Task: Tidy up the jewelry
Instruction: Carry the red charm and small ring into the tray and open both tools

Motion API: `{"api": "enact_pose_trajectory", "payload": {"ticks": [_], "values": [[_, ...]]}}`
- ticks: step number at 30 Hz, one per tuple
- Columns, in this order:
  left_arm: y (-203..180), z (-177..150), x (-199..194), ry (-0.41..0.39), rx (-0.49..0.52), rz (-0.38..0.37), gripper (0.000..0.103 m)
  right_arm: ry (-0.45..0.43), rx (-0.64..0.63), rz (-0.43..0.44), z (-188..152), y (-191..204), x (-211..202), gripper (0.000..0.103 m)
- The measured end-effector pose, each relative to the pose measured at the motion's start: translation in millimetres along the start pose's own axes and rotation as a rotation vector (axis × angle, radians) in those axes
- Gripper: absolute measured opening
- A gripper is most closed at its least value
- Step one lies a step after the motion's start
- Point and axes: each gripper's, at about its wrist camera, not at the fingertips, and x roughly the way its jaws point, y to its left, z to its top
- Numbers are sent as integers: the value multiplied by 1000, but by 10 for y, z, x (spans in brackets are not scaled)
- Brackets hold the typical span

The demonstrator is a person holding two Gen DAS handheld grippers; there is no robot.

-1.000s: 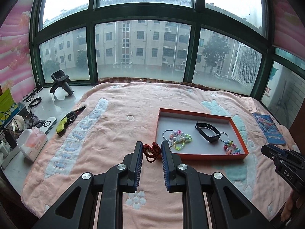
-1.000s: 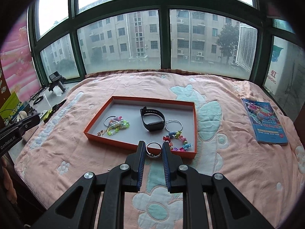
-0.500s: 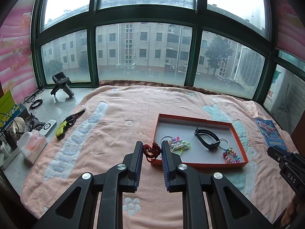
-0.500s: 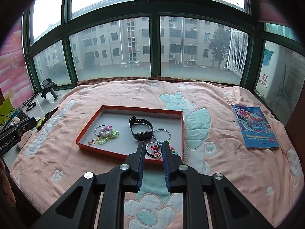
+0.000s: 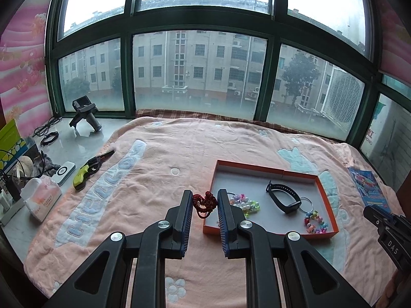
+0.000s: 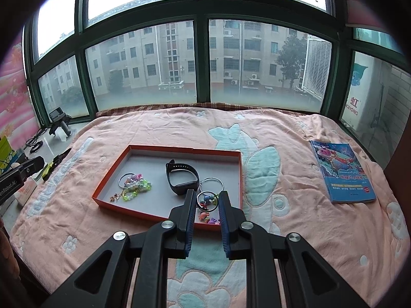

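An orange-rimmed tray (image 5: 267, 170) (image 6: 164, 148) lies on the pink blanket. It holds a black wristband (image 5: 283, 197) (image 6: 181, 177), a pastel bead bracelet (image 5: 244, 202) (image 6: 134, 186), a metal ring (image 6: 212, 183) and a colourful bead bracelet (image 5: 314, 222) (image 6: 206, 217). My left gripper (image 5: 205, 202) is shut on a red woven bracelet (image 5: 204, 201), held above the tray's near left corner. My right gripper (image 6: 207, 201) is shut on a silver ring (image 6: 207, 201), held over the tray's near right part.
A blue book (image 6: 339, 170) (image 5: 367, 186) lies on the blanket to the right. The left sill holds a yellow-handled tool (image 5: 88, 170), a tissue pack (image 5: 42, 197), cables and a black handheld device (image 5: 84, 114). Windows run along the far side.
Both grippers have risen and moved toward the tray with their pieces held. The right one now hangs over the tray's near right part.
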Motion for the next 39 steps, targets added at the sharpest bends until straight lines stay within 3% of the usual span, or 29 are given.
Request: {"api": "enact_pose_trajectory", "payload": {"ticks": [8, 24, 35, 38, 39], "values": [[-111, 100, 354, 27, 11, -16, 21, 33, 0, 20, 56, -17, 311, 21], [-423, -126, 1642, 223, 39, -99, 21, 193, 12, 77, -132, 0, 1055, 21], [-457, -227, 1843, 251, 65, -107, 22, 234, 30, 148, -235, 82, 1189, 21], [-471, -241, 1841, 250, 77, -97, 31, 237, 27, 162, -243, 96, 1194, 21], [-469, -244, 1836, 248, 76, -94, 40, 238, 23, 160, -246, 101, 1192, 21]]}}
